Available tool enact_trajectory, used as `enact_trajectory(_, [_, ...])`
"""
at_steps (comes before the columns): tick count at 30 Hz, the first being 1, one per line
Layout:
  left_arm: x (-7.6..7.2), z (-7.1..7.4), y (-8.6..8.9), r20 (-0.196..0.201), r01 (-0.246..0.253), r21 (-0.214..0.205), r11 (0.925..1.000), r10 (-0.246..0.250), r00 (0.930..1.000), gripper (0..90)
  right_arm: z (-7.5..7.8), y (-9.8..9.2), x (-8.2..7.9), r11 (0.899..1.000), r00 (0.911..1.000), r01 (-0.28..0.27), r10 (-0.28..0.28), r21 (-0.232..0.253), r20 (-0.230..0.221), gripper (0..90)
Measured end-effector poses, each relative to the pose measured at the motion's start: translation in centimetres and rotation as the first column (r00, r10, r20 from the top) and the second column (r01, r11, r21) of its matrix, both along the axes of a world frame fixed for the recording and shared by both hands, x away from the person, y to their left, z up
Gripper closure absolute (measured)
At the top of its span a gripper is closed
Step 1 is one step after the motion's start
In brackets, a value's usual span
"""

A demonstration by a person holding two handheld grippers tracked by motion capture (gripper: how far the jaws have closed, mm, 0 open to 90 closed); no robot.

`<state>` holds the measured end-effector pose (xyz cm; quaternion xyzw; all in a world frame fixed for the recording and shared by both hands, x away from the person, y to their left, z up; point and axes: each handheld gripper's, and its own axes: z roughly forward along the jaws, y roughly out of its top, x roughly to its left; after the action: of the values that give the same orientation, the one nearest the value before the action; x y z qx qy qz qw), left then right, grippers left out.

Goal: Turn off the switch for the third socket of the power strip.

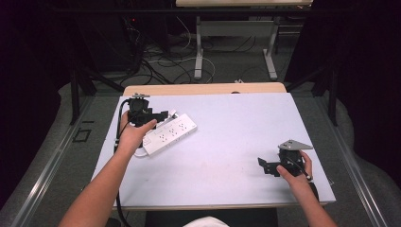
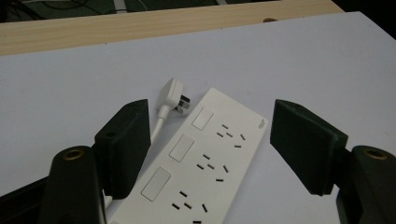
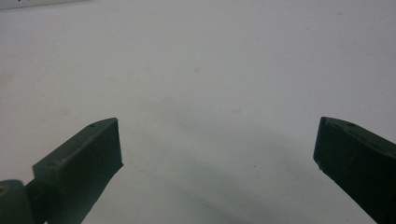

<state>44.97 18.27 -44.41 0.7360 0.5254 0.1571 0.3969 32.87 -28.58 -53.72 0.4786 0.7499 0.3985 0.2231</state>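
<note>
Lower right of the high view: right gripper (image 1: 265,166) held low over bare table (image 1: 236,132), jaws spread wide, nothing between. Left of centre, farther up: left gripper (image 1: 163,115) above the white power strip (image 1: 169,134), jaws apart, straddling the strip without pressing. Beyond, upper centre of the left gripper view: white plug (image 2: 173,94) lying just beside the strip's far end.

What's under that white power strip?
The power strip lies flat on the pale table, its plug beside it. Most of its cord is hidden behind the left gripper, whose open jaws straddle the strip.
</note>
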Motion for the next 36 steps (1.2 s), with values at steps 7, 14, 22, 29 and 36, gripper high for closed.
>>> enact_trajectory(7, [0.7,-0.1,-0.7,-0.014,0.001,-0.014,0.9999,-0.001,0.9999,31.5,0.0,0.0,0.0,1.000,1.0000,-0.001,0.001,-0.002,-0.003,0.6])
enact_trajectory(14, [1.5,-0.3,-1.4,-0.028,0.003,-0.015,0.9999,-0.004,0.9996,34.9,-0.1,0.0,0.0,1.000,1.0000,-0.005,0.005,0.000,-0.005,0.6])
enact_trajectory(22, [2.4,-0.9,-1.9,-0.067,0.011,-0.004,0.9999,-0.011,0.9977,38.5,-0.1,0.0,0.1,1.000,1.0000,-0.007,0.007,-0.003,-0.002,0.6])
enact_trajectory(29, [3.2,-1.6,-2.2,-0.074,-0.011,-0.001,0.9999,0.011,0.9972,43.2,-0.1,0.0,0.1,1.000,0.9999,-0.011,0.011,-0.008,-0.004,0.6])
enact_trajectory(36, [3.9,-2.3,-2.2,-0.097,-0.019,-0.016,0.9997,0.017,0.9951,48.8,-0.1,0.0,0.1,1.000,0.9999,-0.008,0.008,-0.007,-0.008,0.6])
